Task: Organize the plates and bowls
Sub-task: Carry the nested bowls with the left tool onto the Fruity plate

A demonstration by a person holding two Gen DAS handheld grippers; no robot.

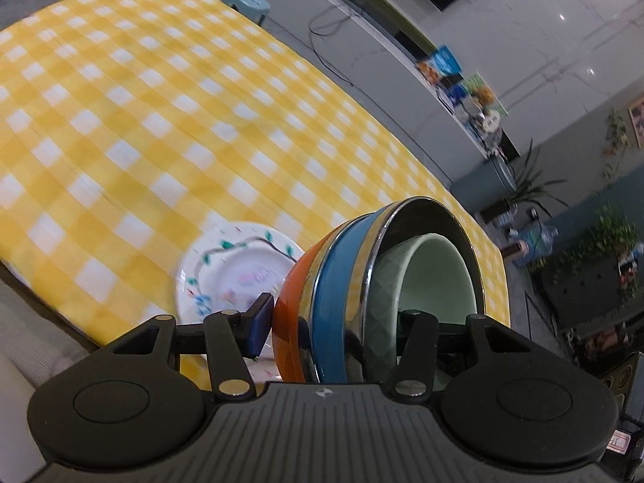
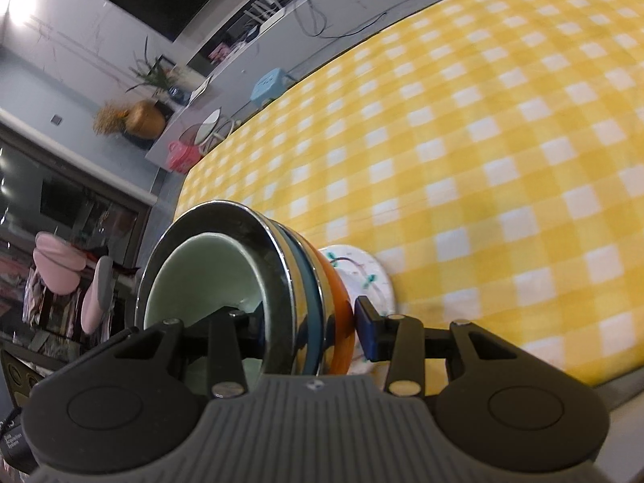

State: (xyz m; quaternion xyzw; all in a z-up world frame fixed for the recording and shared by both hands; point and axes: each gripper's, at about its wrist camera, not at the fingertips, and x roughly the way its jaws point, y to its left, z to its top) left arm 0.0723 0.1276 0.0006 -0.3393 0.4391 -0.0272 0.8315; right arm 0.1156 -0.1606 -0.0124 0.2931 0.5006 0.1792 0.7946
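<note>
Together we clamp the bowl stack (image 1: 362, 281) between both grippers. Left gripper (image 1: 330, 322) and right gripper (image 2: 314, 318) each pinch its walls, above the plate (image 1: 233, 269).

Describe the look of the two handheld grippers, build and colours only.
The left gripper and right gripper match: a ribbed grey body with a small round emblem, round black housings each side, black linkage bars on silver rivets, and dark blue finger pads.

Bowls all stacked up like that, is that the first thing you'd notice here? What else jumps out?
Yes, the stack of bowls grabs the eye first: a pale green bowl nested inside a shiny metal one, then blue and orange ones, tipped on its side and pinched between both grippers, left gripper and right gripper. Just behind it lies a white plate painted with leaves, on the big yellow checked tablecloth.
</note>
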